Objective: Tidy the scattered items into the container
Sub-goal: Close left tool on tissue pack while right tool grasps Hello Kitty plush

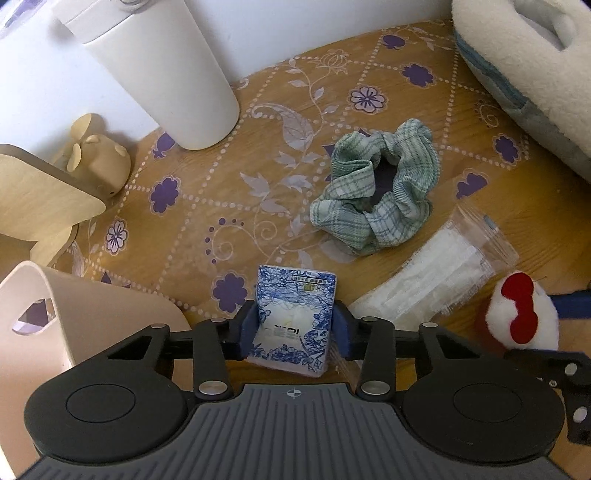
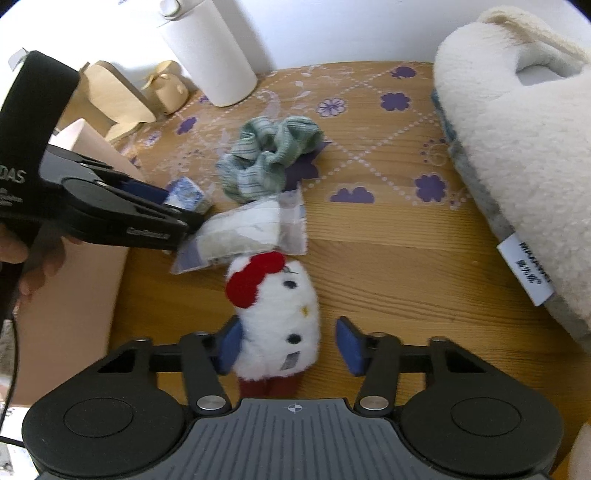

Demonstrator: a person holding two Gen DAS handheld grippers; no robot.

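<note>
Left wrist: flower-patterned wooden tabletop (image 1: 369, 59), white wall (image 1: 295, 22).

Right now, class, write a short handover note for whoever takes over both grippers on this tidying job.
Left gripper: closed on the blue-and-white tissue pack, which is still on the table beside the pink container.
Right gripper: open around the plush toy; one pad touches it, the other stands clear.
Still on the table: the green scrunchie and the bag of masks.
Done: none of these four is in the container; its inside is out of view.
Left: lift the pack in, grip and move the toy, then the scrunchie and the masks.
</note>
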